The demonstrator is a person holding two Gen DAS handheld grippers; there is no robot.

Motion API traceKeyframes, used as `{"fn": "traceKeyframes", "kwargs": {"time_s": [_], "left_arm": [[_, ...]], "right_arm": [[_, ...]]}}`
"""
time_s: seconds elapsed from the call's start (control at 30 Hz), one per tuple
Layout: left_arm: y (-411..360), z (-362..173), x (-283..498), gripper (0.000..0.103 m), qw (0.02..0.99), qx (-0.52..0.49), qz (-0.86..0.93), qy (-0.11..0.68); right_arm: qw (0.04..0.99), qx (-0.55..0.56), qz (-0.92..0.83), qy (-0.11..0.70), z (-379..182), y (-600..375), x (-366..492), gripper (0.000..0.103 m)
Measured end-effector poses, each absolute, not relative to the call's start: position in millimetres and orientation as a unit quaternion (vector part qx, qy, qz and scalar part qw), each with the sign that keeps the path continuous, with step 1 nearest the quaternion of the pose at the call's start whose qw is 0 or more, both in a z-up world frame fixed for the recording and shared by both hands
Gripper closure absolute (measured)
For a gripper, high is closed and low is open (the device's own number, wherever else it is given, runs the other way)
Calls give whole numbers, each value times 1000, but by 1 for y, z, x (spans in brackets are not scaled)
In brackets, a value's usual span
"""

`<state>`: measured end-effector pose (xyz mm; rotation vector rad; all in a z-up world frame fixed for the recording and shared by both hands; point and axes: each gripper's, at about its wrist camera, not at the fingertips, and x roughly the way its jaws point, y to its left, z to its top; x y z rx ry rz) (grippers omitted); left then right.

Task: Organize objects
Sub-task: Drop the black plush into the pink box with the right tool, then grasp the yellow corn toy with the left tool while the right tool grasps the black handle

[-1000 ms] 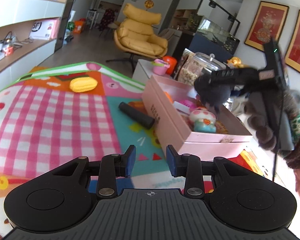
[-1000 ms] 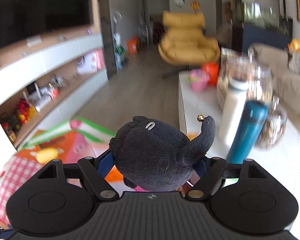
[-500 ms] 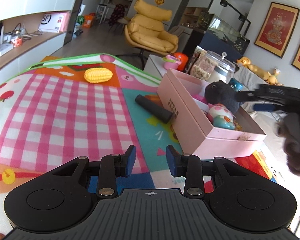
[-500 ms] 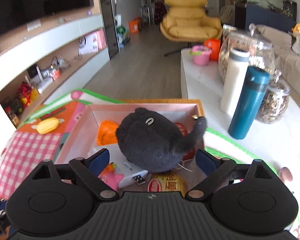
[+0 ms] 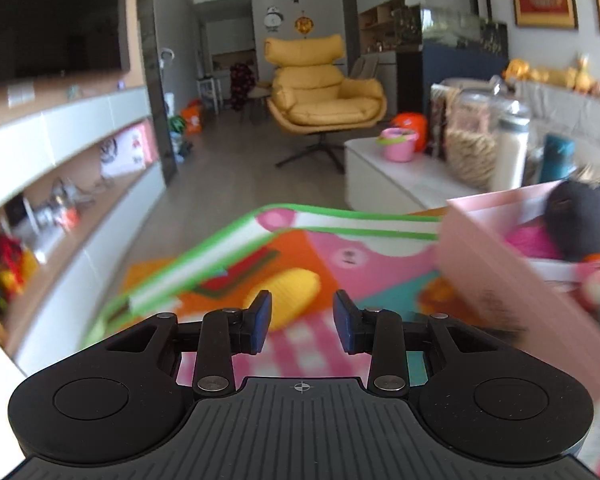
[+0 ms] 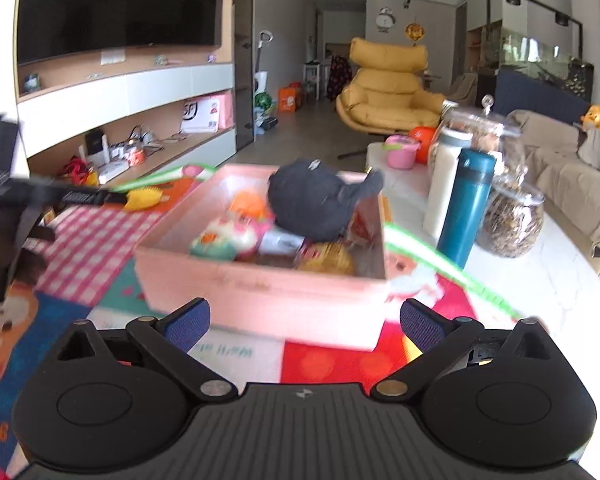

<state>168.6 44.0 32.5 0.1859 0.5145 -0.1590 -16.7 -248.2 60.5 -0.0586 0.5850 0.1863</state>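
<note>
A black plush toy (image 6: 320, 204) lies on top of other toys in the pink box (image 6: 260, 292) on the play mat; it also shows in the left wrist view (image 5: 580, 224). My right gripper (image 6: 304, 320) is open wide and empty, just in front of the box's near wall. My left gripper (image 5: 302, 322) is open and empty, low over the mat, with the yellow corn toy (image 5: 296, 290) just beyond its fingertips. The pink box (image 5: 496, 264) is to its right. The corn toy also shows in the right wrist view (image 6: 142, 199).
A white low table (image 6: 512, 268) to the right carries a teal bottle (image 6: 466, 206), a white bottle (image 6: 444, 184) and glass jars (image 6: 508, 220). Wall shelves (image 5: 80, 184) run along the left. A yellow armchair (image 5: 324, 92) stands far back.
My right gripper opened, left the black plush in the box and pulled back. My left gripper swung left and lowered toward the corn toy.
</note>
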Motion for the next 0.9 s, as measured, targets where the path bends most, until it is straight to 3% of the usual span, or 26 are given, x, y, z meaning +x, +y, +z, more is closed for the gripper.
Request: {"fn": "traceKeyframes", "kwargs": {"time_s": [0.27, 0.47, 0.6, 0.67, 0.77, 0.83, 0.9], "left_arm": [[51, 21, 227, 62, 944, 112, -108, 292], [62, 5, 230, 62, 938, 69, -103, 323], [78, 10, 204, 68, 944, 20, -90, 318], [85, 17, 175, 68, 940, -13, -115, 319], [82, 18, 123, 68, 931, -6, -107, 349], [85, 16, 86, 68, 927, -16, -112, 358], [87, 14, 56, 68, 928, -21, -105, 356]], "right_arm": [[944, -58, 152, 287, 76, -226, -13, 2], [938, -93, 191, 274, 106, -188, 9, 2], [928, -120, 216, 280, 124, -147, 39, 3], [916, -107, 238, 306, 129, -130, 60, 8], [891, -74, 254, 368, 129, -106, 94, 24], [882, -83, 245, 394, 124, -85, 116, 43], [872, -95, 231, 422, 116, -63, 138, 48]]}}
